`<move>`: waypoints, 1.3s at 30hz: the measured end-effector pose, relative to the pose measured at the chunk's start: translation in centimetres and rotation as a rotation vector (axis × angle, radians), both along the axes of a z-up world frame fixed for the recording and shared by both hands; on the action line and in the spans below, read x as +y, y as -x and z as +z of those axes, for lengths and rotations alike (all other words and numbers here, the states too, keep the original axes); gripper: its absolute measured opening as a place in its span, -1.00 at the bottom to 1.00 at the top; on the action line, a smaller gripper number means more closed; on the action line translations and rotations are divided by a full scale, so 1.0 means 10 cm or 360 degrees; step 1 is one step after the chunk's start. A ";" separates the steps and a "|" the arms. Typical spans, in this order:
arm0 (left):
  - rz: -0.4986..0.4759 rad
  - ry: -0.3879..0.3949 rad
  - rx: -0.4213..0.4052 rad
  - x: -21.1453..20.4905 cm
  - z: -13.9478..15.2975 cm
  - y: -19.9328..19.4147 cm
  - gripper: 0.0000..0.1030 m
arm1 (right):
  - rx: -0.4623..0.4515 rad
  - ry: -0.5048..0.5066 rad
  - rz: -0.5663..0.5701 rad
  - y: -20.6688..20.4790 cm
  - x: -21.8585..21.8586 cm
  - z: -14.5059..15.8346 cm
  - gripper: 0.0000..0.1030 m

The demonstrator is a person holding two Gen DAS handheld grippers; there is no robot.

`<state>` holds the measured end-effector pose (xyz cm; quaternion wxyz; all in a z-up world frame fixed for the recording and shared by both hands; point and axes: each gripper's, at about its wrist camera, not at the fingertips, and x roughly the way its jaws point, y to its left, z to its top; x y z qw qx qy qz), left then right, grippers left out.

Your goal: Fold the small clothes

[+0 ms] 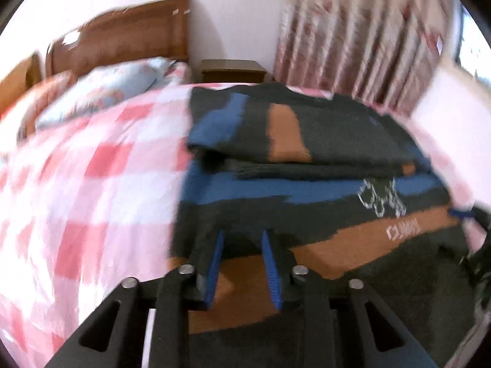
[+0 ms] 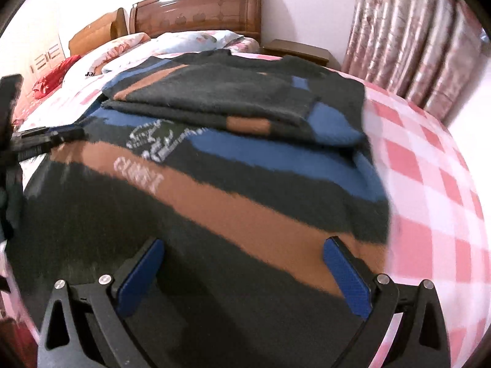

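Both my tongs tilt downward.
My left gripper (image 1: 242, 236) has its jaws narrowly parted; my right gripper (image 2: 244, 245) gapes wide.

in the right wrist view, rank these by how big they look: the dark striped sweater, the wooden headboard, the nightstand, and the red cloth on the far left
1. sweater, though it is nearest the camera.
2. headboard.
3. nightstand and red cloth look alike; no ranking between them.

Both views are bright with soft, even light. Daylight enters at a window (image 1: 472, 46) beside the curtain (image 1: 362, 30). Glare streaks the headboard (image 2: 196, 6). Motion blur smears the checked bedspread (image 1: 92, 168). Fisheye bending and dark corners frame each view.
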<state>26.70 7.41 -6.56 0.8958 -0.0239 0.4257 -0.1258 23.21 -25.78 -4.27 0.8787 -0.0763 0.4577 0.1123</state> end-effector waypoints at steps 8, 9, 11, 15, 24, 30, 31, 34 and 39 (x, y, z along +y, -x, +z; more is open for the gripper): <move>-0.0173 0.0102 -0.0002 -0.69 0.29 0.25 -0.56 | 0.0013 -0.0029 0.0017 0.02 0.40 0.12 1.00; -0.0198 0.0068 -0.0015 -0.82 0.30 0.24 -0.56 | 0.0003 0.0022 0.0087 0.03 0.59 0.10 1.00; -0.0227 -0.0071 -0.0026 -1.03 0.24 0.19 -0.56 | 0.0032 0.0132 0.0151 0.01 0.79 0.00 1.00; -0.0278 -0.0085 -0.0029 -0.95 -0.01 0.14 -0.53 | -0.0016 0.0026 0.0197 0.06 0.67 -0.03 1.00; -0.0163 0.0028 -0.0011 -0.20 -0.11 0.13 -0.61 | 0.0019 0.0003 0.0162 0.39 0.06 0.00 1.00; -0.0137 0.0008 0.0015 -0.47 0.14 0.52 -0.61 | 0.0047 0.0085 0.0043 0.34 0.16 0.09 1.00; -0.0180 0.0038 -0.0008 -0.54 0.19 0.56 -0.61 | 0.0013 0.0053 0.0060 0.33 0.25 0.14 1.00; -0.0238 -0.0050 -0.0059 -0.86 0.21 0.53 -0.59 | -0.0032 -0.0020 0.0185 0.28 0.58 0.17 1.00; -0.0283 -0.0133 -0.0059 -0.94 -0.03 0.47 -0.57 | -0.0030 0.0012 0.0246 0.22 0.76 -0.05 1.00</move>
